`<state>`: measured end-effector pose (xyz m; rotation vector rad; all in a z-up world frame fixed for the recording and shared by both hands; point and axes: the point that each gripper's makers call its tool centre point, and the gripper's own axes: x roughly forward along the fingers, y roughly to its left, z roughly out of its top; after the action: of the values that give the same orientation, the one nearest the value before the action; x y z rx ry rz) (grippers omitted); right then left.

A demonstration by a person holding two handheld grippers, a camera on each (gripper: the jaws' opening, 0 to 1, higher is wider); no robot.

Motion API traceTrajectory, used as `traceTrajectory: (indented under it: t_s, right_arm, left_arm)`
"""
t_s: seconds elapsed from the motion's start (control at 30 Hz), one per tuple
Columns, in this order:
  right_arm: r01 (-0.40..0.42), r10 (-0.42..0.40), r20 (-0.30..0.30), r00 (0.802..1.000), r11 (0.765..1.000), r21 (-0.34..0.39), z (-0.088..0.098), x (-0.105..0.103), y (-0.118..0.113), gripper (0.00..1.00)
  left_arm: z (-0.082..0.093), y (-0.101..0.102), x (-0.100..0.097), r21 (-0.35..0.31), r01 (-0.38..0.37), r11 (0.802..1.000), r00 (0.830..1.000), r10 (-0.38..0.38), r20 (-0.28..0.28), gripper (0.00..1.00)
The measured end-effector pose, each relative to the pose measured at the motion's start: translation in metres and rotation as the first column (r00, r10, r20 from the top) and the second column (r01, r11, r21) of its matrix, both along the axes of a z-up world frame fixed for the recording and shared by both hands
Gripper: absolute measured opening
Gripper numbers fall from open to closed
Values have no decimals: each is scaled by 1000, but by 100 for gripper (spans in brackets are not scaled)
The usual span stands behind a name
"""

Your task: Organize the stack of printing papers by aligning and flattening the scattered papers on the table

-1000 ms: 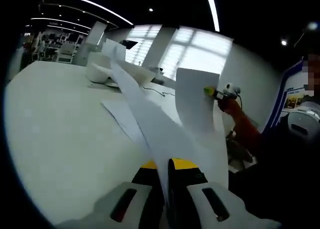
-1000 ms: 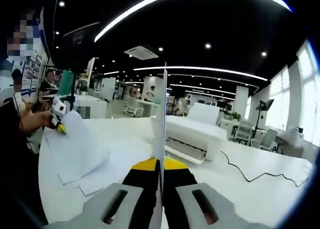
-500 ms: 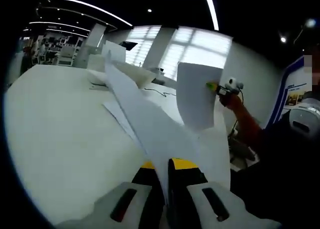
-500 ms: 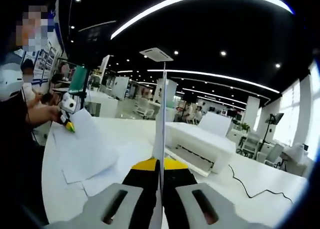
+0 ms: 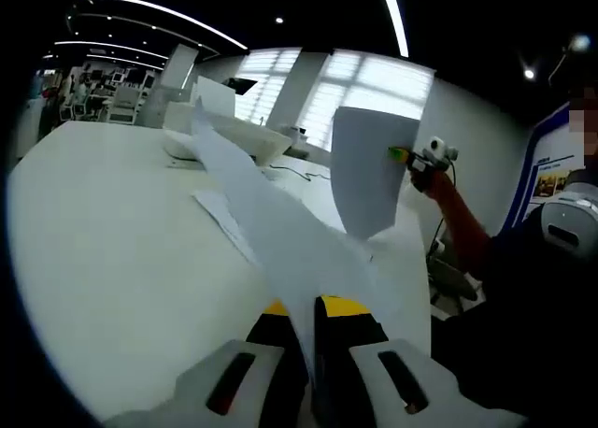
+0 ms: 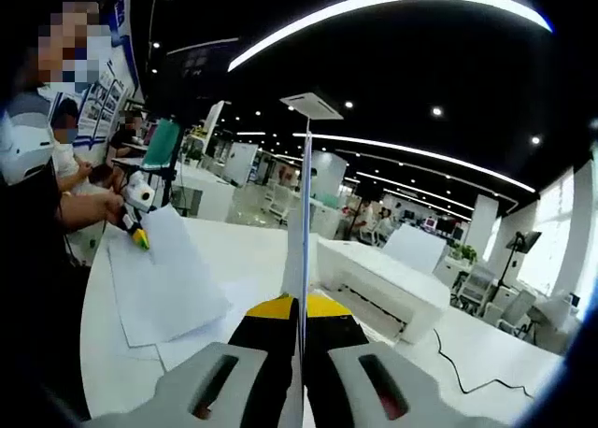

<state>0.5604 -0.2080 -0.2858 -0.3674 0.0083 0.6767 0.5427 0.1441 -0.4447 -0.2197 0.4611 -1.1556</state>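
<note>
In the left gripper view we see our left gripper point(image 5: 313, 318) with its grey and yellow jaws pressed together on a thin white sheet of printing paper point(image 5: 271, 232), which rises from between the jaws and leans up and to the left across the picture. More loose white printing papers point(image 5: 229, 224) lie flat on the big white table point(image 5: 103, 232) just past the jaws, and some of them slide a little out from under the others. On the right side of that view we see the other gripper point(image 5: 404, 154), small and far off, with a yellow-green tip, pinching the edge of a second white sheet point(image 5: 366, 180) that hangs up in the air above the table. In the right gripper view our right gripper point(image 6: 301, 318) is squeezed shut on that sheet, which we see only edge-on as a thin white line going straight up. At the left of that view the left gripper is pinching the corner of its paper, just above the flat pile. The right gripper view also shows a white boxy printer point(image 6: 378, 288) sitting on the table behind the papers, with a thin black cable point(image 6: 472, 377) trailing across the table at the right. We also see a person's dark sleeve point(image 5: 509, 269) at the right of the left gripper view
</note>
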Motion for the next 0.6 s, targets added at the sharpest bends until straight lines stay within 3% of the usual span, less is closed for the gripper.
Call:
traceTrajectory:
  t_s: [0.6]
  right_arm:
    - [-75, 75, 0, 997, 995, -71, 6, 2, 28, 0]
  left_arm:
    - [1, 0, 0, 3, 7, 1000, 1000, -7, 6, 7]
